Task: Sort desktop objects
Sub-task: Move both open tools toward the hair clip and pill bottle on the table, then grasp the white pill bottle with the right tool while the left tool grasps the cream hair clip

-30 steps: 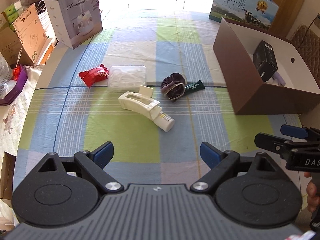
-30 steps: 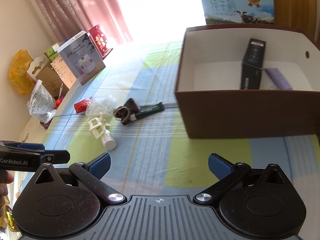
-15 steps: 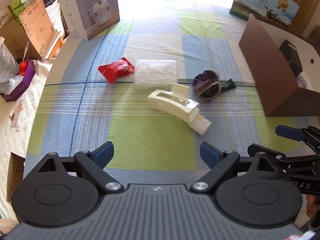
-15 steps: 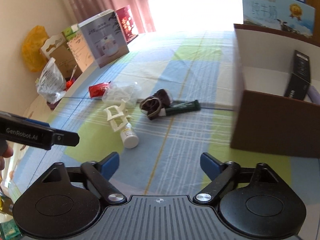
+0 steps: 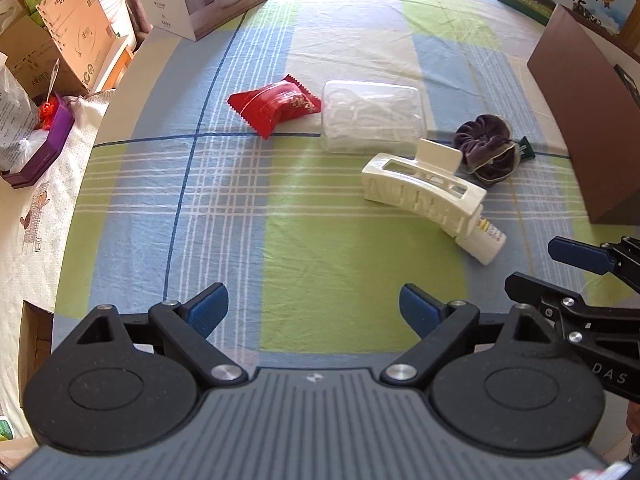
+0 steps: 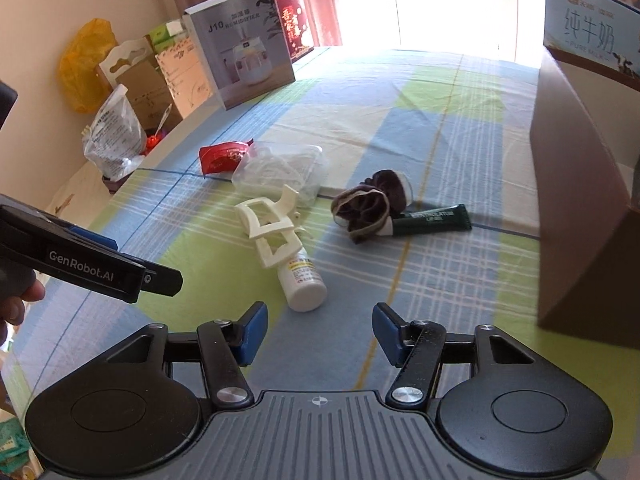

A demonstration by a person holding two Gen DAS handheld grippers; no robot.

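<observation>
Red snack packet [image 5: 275, 103], cream hair claw [image 5: 420, 190], purple scrunchie [image 5: 486, 148], dark green tube [image 6: 434, 220], blue-green checked cloth [image 5: 240, 208]

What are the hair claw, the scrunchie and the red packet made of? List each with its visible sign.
Hair claw: looks like hard cream plastic, with moulded teeth and a matte to slightly glossy surface.
Scrunchie: seemingly velvet-like purple fabric, gathered in soft folds.
Red packet: probably plastic film, glossy, with crimped, serrated ends.
</observation>
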